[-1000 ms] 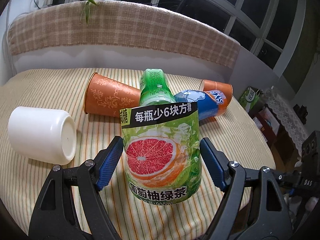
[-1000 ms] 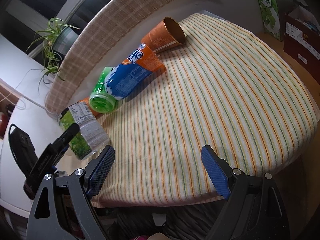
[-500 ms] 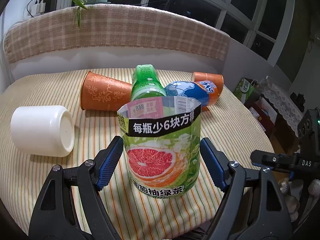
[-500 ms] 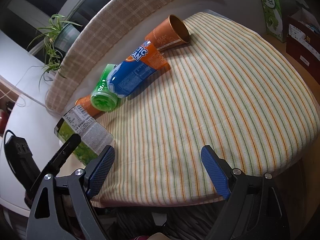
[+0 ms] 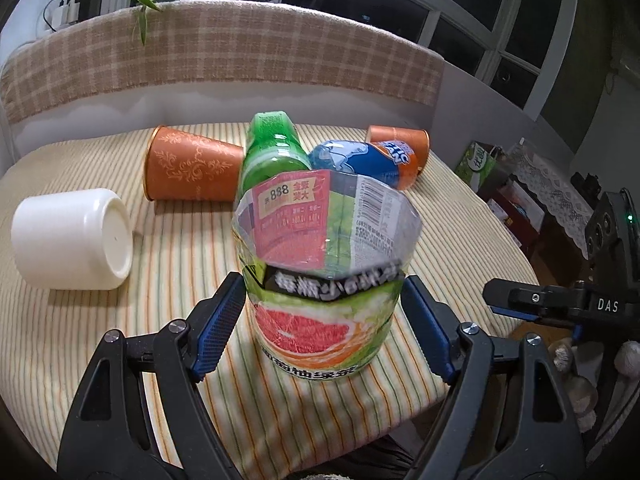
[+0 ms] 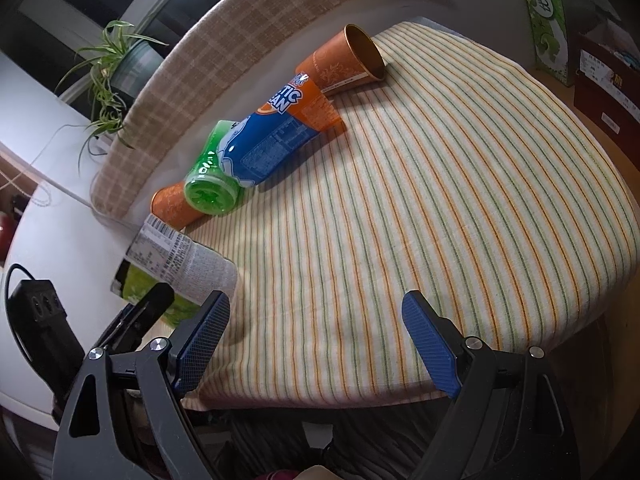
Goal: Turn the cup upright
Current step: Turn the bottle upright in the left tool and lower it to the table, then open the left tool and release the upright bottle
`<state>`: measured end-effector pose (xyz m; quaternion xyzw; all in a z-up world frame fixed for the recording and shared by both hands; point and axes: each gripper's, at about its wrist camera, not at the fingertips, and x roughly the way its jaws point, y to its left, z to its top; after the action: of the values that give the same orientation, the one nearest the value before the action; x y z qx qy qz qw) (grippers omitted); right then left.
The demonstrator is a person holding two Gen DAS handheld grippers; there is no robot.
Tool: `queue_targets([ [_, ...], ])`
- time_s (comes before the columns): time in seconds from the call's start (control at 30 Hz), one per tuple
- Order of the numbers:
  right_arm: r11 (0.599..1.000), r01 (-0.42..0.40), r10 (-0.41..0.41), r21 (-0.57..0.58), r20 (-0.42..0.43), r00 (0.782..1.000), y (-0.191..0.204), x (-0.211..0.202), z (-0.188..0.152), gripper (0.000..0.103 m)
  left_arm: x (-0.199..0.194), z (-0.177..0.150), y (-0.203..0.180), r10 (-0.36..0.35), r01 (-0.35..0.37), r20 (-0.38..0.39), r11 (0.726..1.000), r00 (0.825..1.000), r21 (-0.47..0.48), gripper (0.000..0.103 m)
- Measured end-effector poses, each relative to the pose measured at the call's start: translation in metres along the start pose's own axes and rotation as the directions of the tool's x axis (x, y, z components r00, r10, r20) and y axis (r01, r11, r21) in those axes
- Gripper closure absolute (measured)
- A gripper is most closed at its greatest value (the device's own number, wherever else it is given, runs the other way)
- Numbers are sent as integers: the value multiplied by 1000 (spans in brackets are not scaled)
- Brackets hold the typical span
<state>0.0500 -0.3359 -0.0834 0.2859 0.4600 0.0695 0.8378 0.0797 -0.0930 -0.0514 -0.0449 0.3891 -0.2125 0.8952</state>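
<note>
While we hold our left gripper (image 5: 322,320) around it, the cut-bottle cup with the grapefruit label (image 5: 324,280) now stands mouth-up at centre of the left wrist view, where a second ago only its closed outer wall faced us. We can now look down past the jagged cut rim onto the inside of the label, and nothing lies in it. We judge the flip of this cup essentially done; what remains is to let go without tipping it.

Our left gripper's blue pads (image 5: 218,330) sit close on either side of the cup, though motion blur leaves us unsure whether they press it or stand just clear. Our right gripper (image 6: 316,340) is spread wide over the near edge of the striped tablecloth (image 6: 460,208), holding nothing; in its view the cup shows at lower left.

Other vessels lie on their sides: a white cup (image 5: 72,238) at left with its base toward us, an orange patterned cup (image 5: 192,168) behind, a green bottle-cup (image 5: 274,148) and a blue-and-orange bottle-cup (image 5: 368,160) touching it, and a second orange cup (image 6: 344,60) whose open mouth, seen from the right wrist, looks empty.
</note>
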Motion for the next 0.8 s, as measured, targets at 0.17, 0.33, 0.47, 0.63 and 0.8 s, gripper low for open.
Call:
queue_targets([
  [0.17, 1000, 1, -1, -8, 3, 1000, 2, -3, -3, 15, -2, -3, -2, -12, 12, -4, 1000, 1000, -1, 20],
  [0.33, 1000, 10, -9, -19, 14, 1000, 3, -6, -6, 15, -3, -7, -2, -31, 31, -14, 1000, 999, -1, 14],
  [0.47, 999, 13, -13, -31, 18, 1000, 5, -7, -10, 15, -4, -14, -5, -45, 46, -22, 999, 999, 5, 14],
  [0.63, 998, 22, -20, -59, 39, 999, 8, -11, -17, 15, -9, -22, -4, -43, 43, -15, 999, 999, 7, 14],
  [0.8, 993, 40, -31, -113, 86, 996, 17, -18, -24, 15, -19, -33, -1, -24, 24, 8, 1000, 1000, 11, 14],
])
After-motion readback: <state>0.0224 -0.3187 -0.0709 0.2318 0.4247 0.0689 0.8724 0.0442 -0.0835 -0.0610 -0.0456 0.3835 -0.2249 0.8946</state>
